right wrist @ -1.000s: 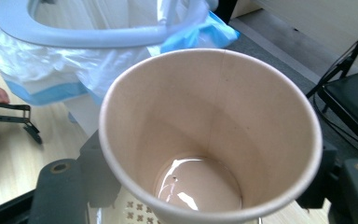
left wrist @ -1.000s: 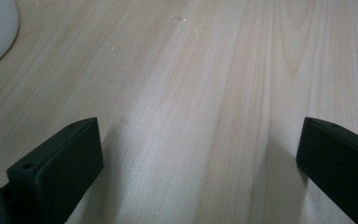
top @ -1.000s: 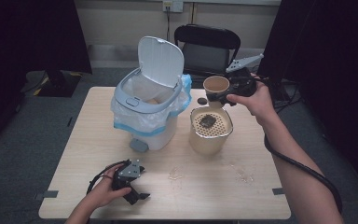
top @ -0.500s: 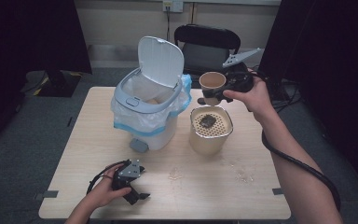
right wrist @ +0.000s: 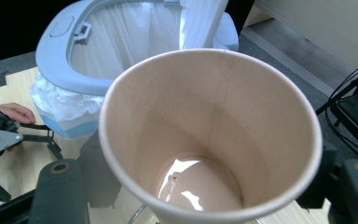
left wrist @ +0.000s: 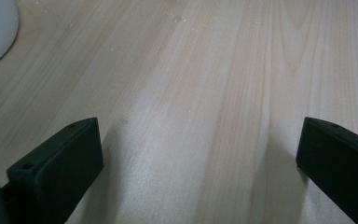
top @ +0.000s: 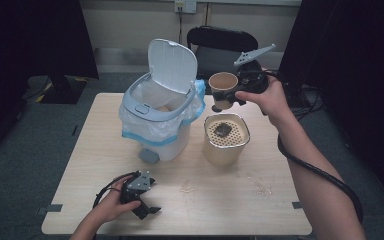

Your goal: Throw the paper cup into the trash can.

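My right gripper (top: 228, 96) is clamped on the paper cup (top: 223, 89), jaws pressing either side of its wall, and holds it in the air above the far side of the tabletop (top: 260, 200), between the strainer pot (top: 226, 140) and the open bin (top: 161, 117). Over the last second the cup has travelled leftward, off the line of the pot and nearer the bin's mouth, staying roughly upright. I judge the liquid has been strained and the cup is now bound for disposal.

In the right gripper view the cup (right wrist: 205, 135) is a tapered cone of tan paper with a rolled rim and one side seam; a shallow, glossy film of pale liquid remains at the bottom. Tipping it early could drip.

The pot is cream, rounded-square, capped with a perforated insert carrying a dark wet clump. The bin is pale grey-blue plastic, its hinged lid (top: 172, 65) standing up, lined with a thin translucent bag edged in blue that bunches over the rim.

My left gripper (top: 141, 199) lies idle near the front edge, unchanged from a second ago, jaws spread wide over bare light wood grain. Small wet patches (top: 260, 185) mark the tabletop ahead of the pot.
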A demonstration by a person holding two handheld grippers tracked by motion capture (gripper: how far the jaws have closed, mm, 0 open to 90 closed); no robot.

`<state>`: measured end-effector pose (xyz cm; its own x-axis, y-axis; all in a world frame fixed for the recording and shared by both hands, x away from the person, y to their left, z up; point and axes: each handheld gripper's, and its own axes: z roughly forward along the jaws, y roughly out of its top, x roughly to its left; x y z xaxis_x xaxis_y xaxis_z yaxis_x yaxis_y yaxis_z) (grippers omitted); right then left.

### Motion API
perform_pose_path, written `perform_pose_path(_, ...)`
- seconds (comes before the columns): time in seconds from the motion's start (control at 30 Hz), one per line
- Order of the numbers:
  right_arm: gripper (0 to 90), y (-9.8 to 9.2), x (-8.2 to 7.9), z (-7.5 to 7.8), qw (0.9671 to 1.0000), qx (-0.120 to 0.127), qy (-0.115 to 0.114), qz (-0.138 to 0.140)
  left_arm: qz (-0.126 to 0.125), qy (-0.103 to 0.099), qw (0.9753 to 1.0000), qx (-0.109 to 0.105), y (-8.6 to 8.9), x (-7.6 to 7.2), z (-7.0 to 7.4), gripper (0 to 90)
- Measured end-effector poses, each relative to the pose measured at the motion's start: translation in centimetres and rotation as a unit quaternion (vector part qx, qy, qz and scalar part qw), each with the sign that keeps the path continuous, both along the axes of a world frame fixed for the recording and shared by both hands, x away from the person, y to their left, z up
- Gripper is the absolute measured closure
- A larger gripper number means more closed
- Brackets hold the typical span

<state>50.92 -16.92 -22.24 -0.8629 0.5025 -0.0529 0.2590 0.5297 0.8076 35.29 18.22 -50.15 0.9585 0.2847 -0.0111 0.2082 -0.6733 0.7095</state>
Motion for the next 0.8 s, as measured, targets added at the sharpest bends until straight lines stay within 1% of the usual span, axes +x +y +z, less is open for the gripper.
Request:
perform_pose_path(0.1, 26.9, 0.3, 0.0, 0.3, 1.0000, 0.001, -0.001, 0.002, 0.000, 0.000, 1.0000, 0.001, 0.0, 0.0, 0.0, 0.0)
perform_pose_path(0.13, 26.9, 0.4, 0.0, 0.4, 1.0000, 0.000, -0.001, 0.002, 0.001, 0.000, 1.0000, 0.005, 0.0, 0.0, 0.1, 0.0)
perform_pose_path(0.3, 26.9, 0.9, 0.0, 0.7, 1.0000, 0.001, -0.002, 0.005, 0.000, 0.002, 1.0000, 0.006, 0.0, 0.0, 0.1, 0.0)
perform_pose_path(0.4, 26.9, 1.4, 0.1, 1.1, 1.0000, -0.005, -0.001, 0.007, 0.001, 0.002, 1.0000, 0.005, 0.0, 0.0, 0.1, 0.0)
perform_pose_path(0.43, 27.0, 1.7, 0.2, 1.2, 0.9999, -0.004, -0.003, 0.011, 0.000, 0.002, 1.0000, 0.003, 0.0, 0.0, 0.0, 0.0)
perform_pose_path(0.6, 26.9, 2.8, 0.2, 1.8, 0.9998, -0.002, -0.006, 0.019, 0.001, 0.001, 1.0000, 0.003, 0.0, 0.0, 0.0, 0.0)
perform_pose_path(0.8, 26.9, 4.2, 0.2, 1.9, 0.9995, -0.004, -0.005, 0.030, 0.000, 0.002, 1.0000, 0.005, 0.0, 0.0, 0.1, 0.0)
